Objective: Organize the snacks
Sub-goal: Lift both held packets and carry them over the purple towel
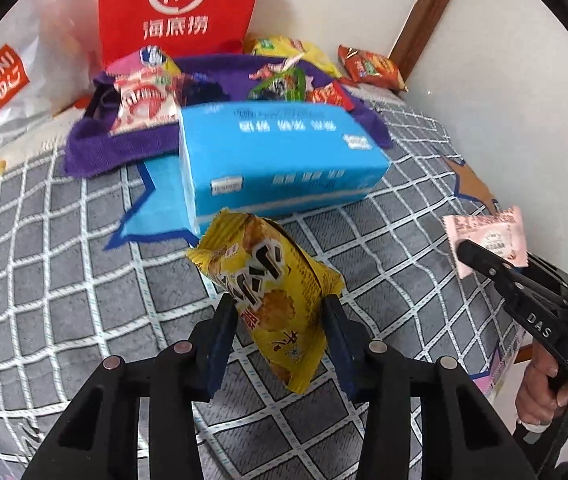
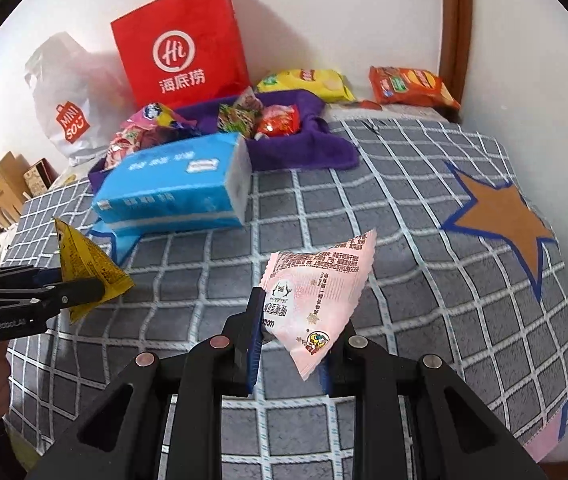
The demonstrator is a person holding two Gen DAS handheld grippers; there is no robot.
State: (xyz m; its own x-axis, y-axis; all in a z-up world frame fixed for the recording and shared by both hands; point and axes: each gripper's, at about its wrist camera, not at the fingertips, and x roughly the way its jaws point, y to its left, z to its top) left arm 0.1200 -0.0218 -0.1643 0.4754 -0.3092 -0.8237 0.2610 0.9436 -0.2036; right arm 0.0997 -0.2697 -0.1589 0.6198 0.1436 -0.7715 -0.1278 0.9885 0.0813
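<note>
Left gripper (image 1: 280, 312) clamps one yellow packet (image 1: 268, 280); right gripper (image 2: 295, 336) pinches one pink packet (image 2: 315, 300).

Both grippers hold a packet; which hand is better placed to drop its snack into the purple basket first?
Probably the left: its yellow packet faces the purple basket straight past the blue tissue pack; the right gripper aims further right.

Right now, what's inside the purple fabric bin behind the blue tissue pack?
The purple fabric bin holds several snack packets: pink-and-white ones at its left end, a green one and a red one toward the right. The blue tissue pack hides the bin's front and anything lower down.
</note>
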